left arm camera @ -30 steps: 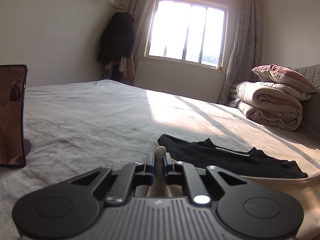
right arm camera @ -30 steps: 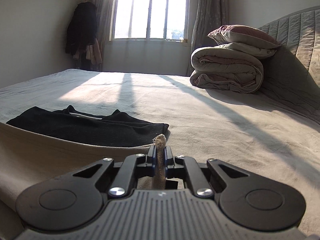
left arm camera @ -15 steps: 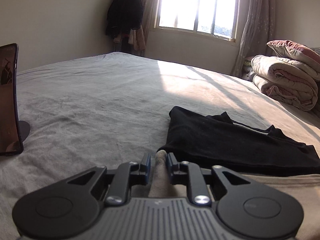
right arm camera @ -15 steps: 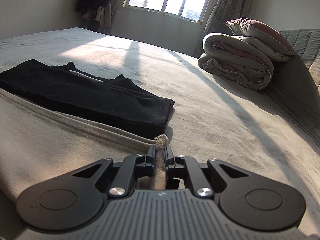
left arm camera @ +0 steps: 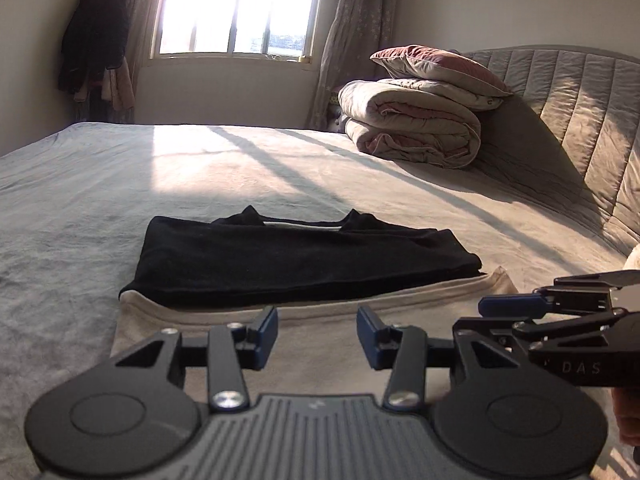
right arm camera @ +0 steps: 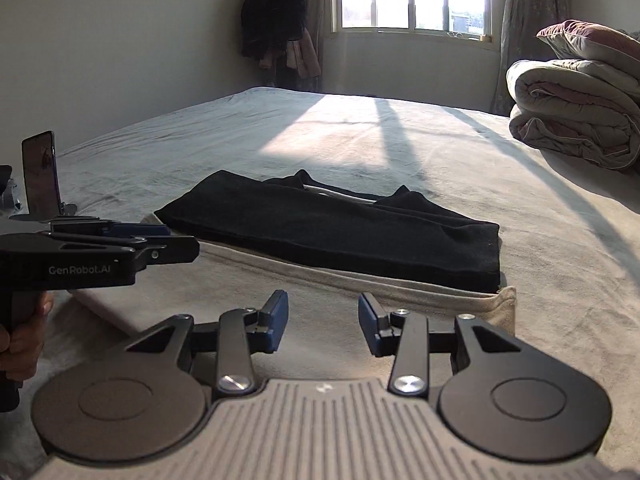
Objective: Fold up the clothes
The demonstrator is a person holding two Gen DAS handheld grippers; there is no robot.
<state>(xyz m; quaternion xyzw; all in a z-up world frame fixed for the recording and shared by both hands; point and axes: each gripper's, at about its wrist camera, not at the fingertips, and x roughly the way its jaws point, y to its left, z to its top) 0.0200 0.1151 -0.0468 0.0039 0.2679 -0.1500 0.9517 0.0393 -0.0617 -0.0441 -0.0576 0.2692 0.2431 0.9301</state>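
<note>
A beige garment lies flat on the bed, folded, with its far edge under a folded black garment. My left gripper hovers over the beige cloth near its left end; its jaws are opening and nothing is between them. My right gripper hovers over the same beige garment near its right corner, jaws also opening and empty. The black garment lies just beyond. Each gripper shows sideways in the other's view: the right gripper and the left gripper.
Rolled quilts with a pillow on top sit at the bed's far right by the padded headboard. A phone on a stand is at the left edge. Coats hang beside the window. A person's hand holds the left gripper.
Both grippers let go of the beige cloth corners they pinched, opened, and drew back. The beige edge now lies flat against the black garment. Both views swung toward each other.
</note>
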